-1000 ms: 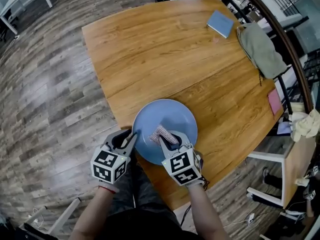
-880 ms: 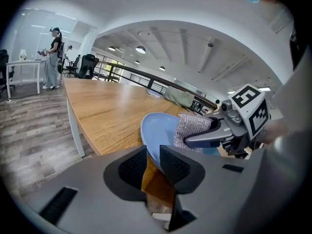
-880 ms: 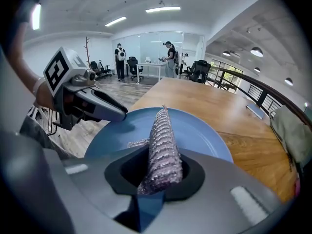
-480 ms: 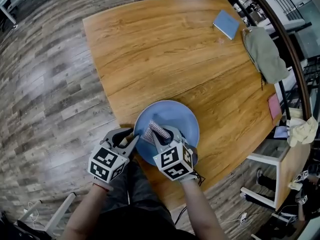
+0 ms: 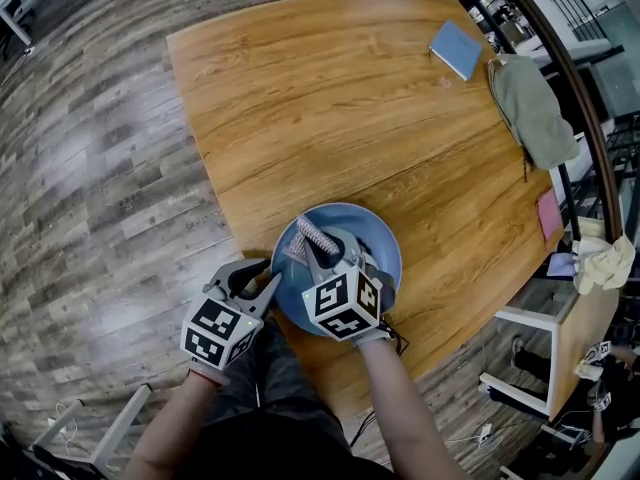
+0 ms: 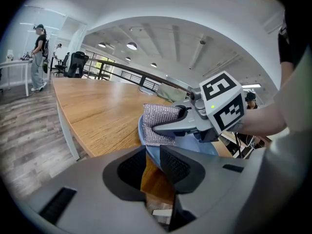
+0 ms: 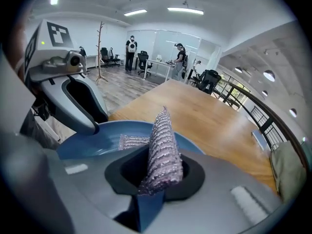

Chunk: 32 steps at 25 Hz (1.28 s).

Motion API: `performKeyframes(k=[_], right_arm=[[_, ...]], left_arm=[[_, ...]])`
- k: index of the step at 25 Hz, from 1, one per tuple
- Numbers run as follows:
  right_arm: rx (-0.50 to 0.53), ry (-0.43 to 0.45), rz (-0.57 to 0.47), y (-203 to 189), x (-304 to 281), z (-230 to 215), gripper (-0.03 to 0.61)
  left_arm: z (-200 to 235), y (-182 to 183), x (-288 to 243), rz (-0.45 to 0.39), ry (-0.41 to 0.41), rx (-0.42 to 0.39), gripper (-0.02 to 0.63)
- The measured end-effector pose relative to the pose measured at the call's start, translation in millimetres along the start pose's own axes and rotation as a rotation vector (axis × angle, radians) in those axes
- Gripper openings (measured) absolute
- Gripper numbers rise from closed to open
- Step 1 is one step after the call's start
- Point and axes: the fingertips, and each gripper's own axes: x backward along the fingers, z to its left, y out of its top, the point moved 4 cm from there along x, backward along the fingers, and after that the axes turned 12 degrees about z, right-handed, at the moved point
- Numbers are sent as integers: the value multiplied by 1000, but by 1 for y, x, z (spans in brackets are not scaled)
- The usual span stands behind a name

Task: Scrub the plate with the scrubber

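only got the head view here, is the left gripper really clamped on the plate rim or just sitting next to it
Observer: Clamped. In the left gripper view, the left gripper has its jaws closed on the near rim of the blue plate.
Operator: ok and how is the scrubber held, the marker cube blocks it for me
Observer: The right gripper view shows the right gripper pinching the scrubber on edge between its pads, with a flap of it lying flat on the plate.
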Motion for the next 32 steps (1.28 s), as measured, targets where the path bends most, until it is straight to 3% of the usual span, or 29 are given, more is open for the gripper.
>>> performKeyframes(k=[19, 32], right_arm=[[47, -266, 110, -42, 8, -62, 69], [-116, -295, 189, -91, 30, -70, 67]], left_arm=[[-1, 2, 0, 8, 19, -8, 80], [-1, 2, 0, 23, 36, -12, 80]])
